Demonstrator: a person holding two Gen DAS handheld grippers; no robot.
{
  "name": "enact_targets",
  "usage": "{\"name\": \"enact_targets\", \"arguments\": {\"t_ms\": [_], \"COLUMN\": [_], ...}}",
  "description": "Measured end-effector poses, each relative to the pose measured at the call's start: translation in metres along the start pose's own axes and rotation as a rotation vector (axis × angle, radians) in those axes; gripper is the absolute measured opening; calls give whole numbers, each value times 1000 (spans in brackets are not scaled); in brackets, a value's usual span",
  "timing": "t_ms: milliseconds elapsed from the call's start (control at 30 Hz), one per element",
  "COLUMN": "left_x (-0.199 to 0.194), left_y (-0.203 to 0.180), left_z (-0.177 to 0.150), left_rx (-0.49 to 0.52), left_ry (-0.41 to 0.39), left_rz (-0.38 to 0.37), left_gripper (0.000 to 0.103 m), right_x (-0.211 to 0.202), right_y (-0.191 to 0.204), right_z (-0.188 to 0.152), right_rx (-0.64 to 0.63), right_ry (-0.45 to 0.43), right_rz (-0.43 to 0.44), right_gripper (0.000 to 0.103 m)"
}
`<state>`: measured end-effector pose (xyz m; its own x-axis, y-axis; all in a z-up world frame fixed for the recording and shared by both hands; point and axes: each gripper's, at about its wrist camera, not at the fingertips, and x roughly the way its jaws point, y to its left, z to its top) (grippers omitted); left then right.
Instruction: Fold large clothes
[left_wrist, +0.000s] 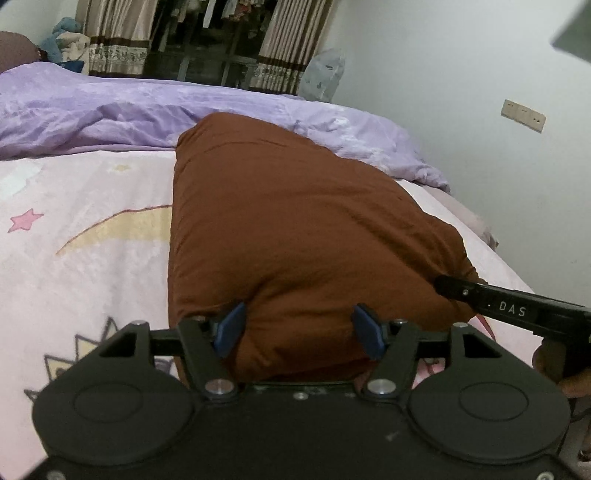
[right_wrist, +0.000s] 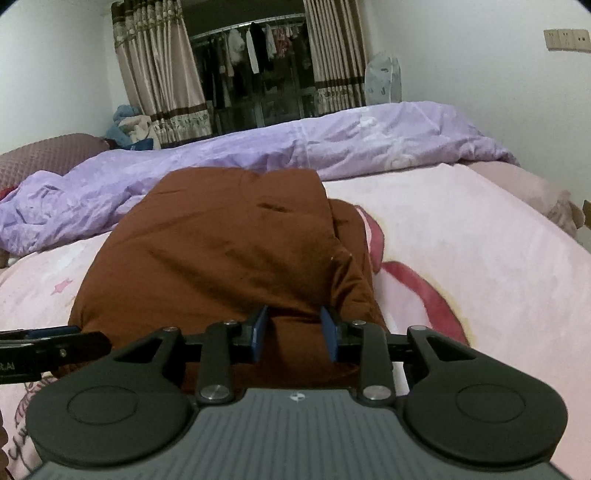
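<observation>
A thick brown garment (left_wrist: 295, 221) lies folded on the pink bed sheet (left_wrist: 92, 229), its near edge towards me. My left gripper (left_wrist: 298, 315) straddles that near edge with its blue pads spread wide; the cloth bulges between them, loosely, so it is open. My right gripper (right_wrist: 293, 315) is at the garment's (right_wrist: 221, 240) near right corner, blue pads closed on a bunched fold of the brown cloth. One black finger (left_wrist: 480, 295) of the right gripper reaches in from the right in the left wrist view. The left gripper's finger (right_wrist: 55, 345) shows at the left edge of the right wrist view.
A rumpled purple quilt (right_wrist: 332, 144) lies across the bed behind the garment. Beyond it are curtains (right_wrist: 162, 74) and a rack of hanging clothes (right_wrist: 255, 48). A white wall (left_wrist: 480, 92) runs along the bed's right side; a maroon pillow (right_wrist: 48, 155) sits at the far left.
</observation>
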<state>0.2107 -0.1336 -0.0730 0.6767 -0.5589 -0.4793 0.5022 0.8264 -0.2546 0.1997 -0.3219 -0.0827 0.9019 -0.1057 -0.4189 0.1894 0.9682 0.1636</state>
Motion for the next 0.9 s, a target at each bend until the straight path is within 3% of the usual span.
{"name": "enact_targets", "arguments": {"t_ms": [133, 233, 300, 333, 400, 467, 567, 733, 900], "left_x": [-5, -18, -28, -31, -30, -20, 2, 34, 61], "left_y": [6, 19, 31, 38, 56, 77, 102, 119, 134], "left_z": [8, 21, 32, 38, 47, 53, 53, 50, 49], "left_rx": [-11, -66, -91, -105, -152, -236, -353, -437, -509], "left_ry": [10, 1, -30, -46, -55, -22, 49, 106, 156], "left_rz": [-25, -55, -35, -24, -12, -49, -143, -168, -269], "left_gripper": [67, 77, 82, 83, 85, 85, 85, 85, 89], "right_x": [-6, -14, -24, -27, -26, -16, 18, 64, 87], "right_y": [0, -6, -15, -22, -40, -56, -78, -91, -113], "right_z": [2, 19, 36, 46, 63, 75, 81, 73, 57], "right_rx": [-11, -36, -24, 0, 62, 119, 223, 295, 399], "right_ry": [5, 17, -9, -24, -49, -43, 43, 164, 239], "right_rz": [15, 90, 156, 189, 247, 269, 297, 329, 401], "right_gripper": [40, 46, 59, 76, 88, 88, 88, 88, 96]}}
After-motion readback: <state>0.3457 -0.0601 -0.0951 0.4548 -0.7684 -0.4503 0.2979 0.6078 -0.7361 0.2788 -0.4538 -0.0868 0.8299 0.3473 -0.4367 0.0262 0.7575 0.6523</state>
